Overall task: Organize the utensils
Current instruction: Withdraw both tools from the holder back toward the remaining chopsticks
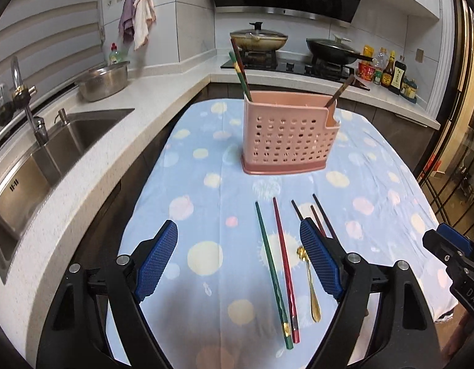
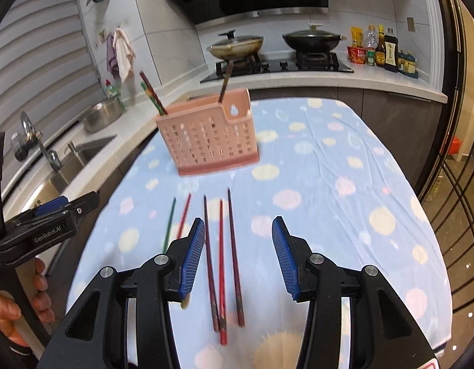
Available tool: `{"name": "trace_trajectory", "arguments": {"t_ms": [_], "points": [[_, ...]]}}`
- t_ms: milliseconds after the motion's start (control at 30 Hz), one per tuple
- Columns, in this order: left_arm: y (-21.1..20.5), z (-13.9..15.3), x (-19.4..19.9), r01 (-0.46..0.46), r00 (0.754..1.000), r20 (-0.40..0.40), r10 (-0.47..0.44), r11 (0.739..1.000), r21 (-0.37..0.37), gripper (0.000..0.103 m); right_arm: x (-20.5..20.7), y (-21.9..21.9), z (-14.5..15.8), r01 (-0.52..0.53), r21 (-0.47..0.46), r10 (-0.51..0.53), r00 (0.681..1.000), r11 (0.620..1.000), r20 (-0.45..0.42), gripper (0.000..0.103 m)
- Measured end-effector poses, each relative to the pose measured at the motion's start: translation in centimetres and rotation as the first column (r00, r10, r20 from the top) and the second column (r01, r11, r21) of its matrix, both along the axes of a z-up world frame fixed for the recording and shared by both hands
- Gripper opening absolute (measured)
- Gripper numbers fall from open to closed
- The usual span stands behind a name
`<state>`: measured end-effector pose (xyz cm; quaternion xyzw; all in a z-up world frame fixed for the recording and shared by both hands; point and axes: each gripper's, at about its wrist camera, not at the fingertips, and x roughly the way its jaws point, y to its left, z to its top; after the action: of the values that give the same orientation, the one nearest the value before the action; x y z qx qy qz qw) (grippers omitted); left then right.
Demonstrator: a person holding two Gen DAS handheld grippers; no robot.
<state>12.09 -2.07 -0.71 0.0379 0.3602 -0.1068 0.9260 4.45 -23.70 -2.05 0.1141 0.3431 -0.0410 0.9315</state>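
A pink perforated utensil holder [image 1: 290, 135] [image 2: 210, 136] stands on the dotted blue tablecloth [image 1: 206, 160], with a green and a red chopstick [image 1: 241, 73] in its left end and a brown one [image 1: 341, 90] in its right. On the cloth in front lie a green chopstick [image 1: 272, 273], a red chopstick [image 1: 284, 264], a gold spoon [image 1: 310, 283] and three dark and red chopsticks [image 2: 221, 270]. My left gripper [image 1: 238, 230] hangs open above the green and red pair. Over the three chopsticks, my right gripper [image 2: 239, 224] is open. Neither holds anything.
A steel sink [image 1: 68, 141] and a metal bowl [image 1: 103, 81] are on the counter to the left. The hob carries two lidded pans [image 1: 258, 38], with sauce bottles [image 1: 390, 73] beside it. A glass door [image 2: 461, 215] runs along the right. A hand [image 2: 21, 301] grips the left tool.
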Motion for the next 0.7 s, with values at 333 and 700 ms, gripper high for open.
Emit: {"name": "trace_trajectory", "arguments": {"t_ms": [333, 700], "points": [[-0.3, -5.9, -3.6, 0.024, 0.994, -0.111, -0.019, 0.999, 0.04, 0.078, -2.0, 0.7, -5.6, -0.018, 0.014, 0.019, 0.993, 1.0, -0.115, 0.045], [0.0, -9.4, -5.0, 0.039, 0.983, -0.182, -0.03, 0.998, 0.046, 0.078, -1.5, 1.4, -9.2, -0.03, 0.009, 0.031, 0.985, 1.0, -0.17, 0.043]]}}
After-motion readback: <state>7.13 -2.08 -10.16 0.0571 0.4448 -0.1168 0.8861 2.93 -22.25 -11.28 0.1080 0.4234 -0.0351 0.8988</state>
